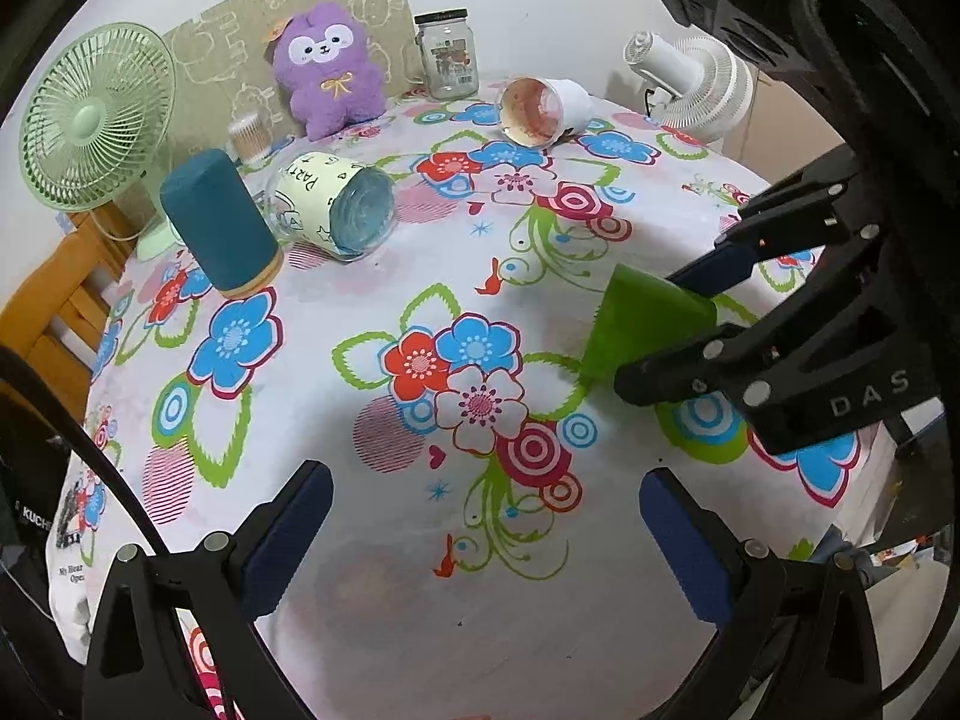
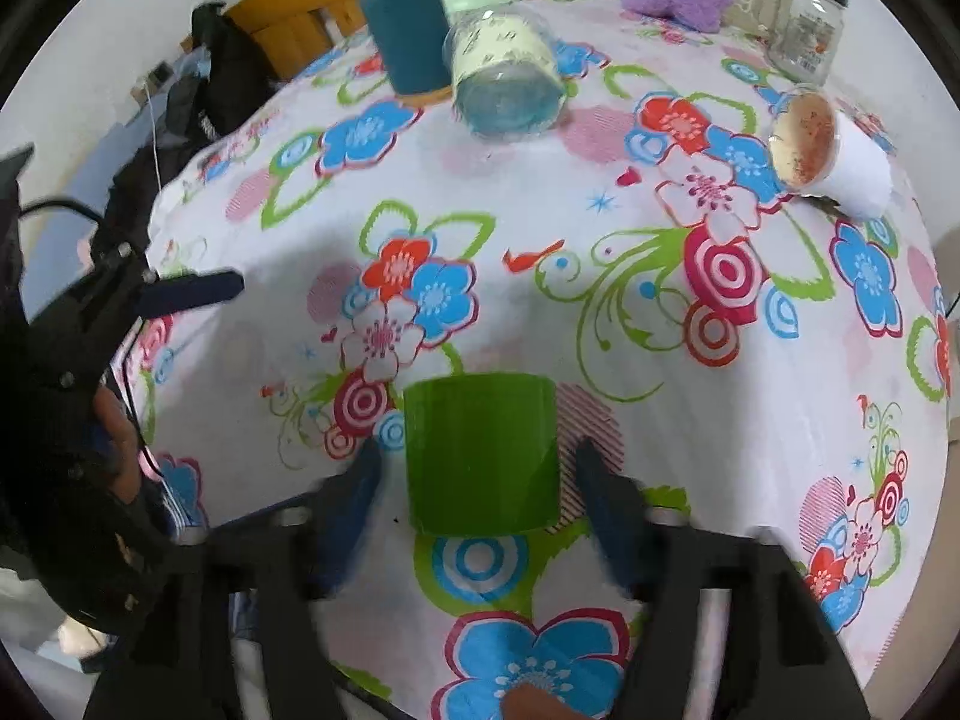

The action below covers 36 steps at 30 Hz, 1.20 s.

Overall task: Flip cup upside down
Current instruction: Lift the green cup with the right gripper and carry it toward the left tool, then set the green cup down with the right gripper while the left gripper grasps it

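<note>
A green cup [image 2: 480, 456] lies on its side on the flowered tablecloth [image 2: 600, 312]. It sits between the fingers of my right gripper [image 2: 480, 492], which is open around it, with a gap on each side. In the left wrist view the green cup [image 1: 648, 318] sits at the right, between the right gripper's fingers [image 1: 714, 270]. My left gripper [image 1: 486, 528] is open and empty above the cloth near the table's front. It shows at the left edge of the right wrist view [image 2: 192, 291].
A clear printed cup [image 1: 336, 210] and a white stained cup [image 1: 540, 111] lie on their sides further back. A teal cylinder [image 1: 219, 219], a green fan [image 1: 90, 120], a purple plush [image 1: 327, 69], a glass jar [image 1: 447, 54] and a white fan [image 1: 696, 87] stand at the back.
</note>
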Each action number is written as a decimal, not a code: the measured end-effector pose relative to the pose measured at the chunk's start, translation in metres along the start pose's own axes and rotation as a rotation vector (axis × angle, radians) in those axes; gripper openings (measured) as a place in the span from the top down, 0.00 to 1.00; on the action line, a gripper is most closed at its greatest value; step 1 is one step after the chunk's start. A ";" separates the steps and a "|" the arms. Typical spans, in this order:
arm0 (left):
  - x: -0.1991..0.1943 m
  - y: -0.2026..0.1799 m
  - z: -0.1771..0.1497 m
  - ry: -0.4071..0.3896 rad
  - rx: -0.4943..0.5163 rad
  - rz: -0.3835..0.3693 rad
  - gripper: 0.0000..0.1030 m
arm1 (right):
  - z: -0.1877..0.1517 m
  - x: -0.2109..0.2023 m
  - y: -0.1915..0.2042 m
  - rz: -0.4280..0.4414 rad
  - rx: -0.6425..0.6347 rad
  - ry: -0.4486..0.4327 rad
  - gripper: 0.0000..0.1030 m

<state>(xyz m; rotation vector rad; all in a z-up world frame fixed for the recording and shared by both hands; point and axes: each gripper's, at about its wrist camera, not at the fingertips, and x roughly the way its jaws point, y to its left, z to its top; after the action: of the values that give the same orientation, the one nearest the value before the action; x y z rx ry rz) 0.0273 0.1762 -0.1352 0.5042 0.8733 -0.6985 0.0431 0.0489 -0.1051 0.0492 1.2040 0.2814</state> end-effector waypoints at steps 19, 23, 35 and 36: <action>-0.010 -0.015 0.033 0.016 -0.297 -0.089 0.00 | -0.028 -0.090 -0.093 0.035 0.024 -0.193 0.13; -0.002 -0.022 0.045 0.055 -0.414 -0.092 0.00 | -0.046 -0.087 -0.117 0.054 0.011 -0.184 0.13; 0.028 -0.043 0.062 0.139 -0.687 -0.124 0.00 | -0.078 -0.078 -0.150 0.109 -0.012 -0.211 0.13; 0.031 -0.043 0.061 0.151 -0.713 -0.122 0.00 | -0.080 -0.079 -0.151 0.126 -0.020 -0.212 0.13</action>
<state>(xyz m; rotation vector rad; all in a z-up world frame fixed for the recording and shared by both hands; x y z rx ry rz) 0.0414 0.0961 -0.1323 -0.1389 1.2263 -0.4172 -0.0282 -0.1245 -0.0904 0.1345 0.9889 0.3893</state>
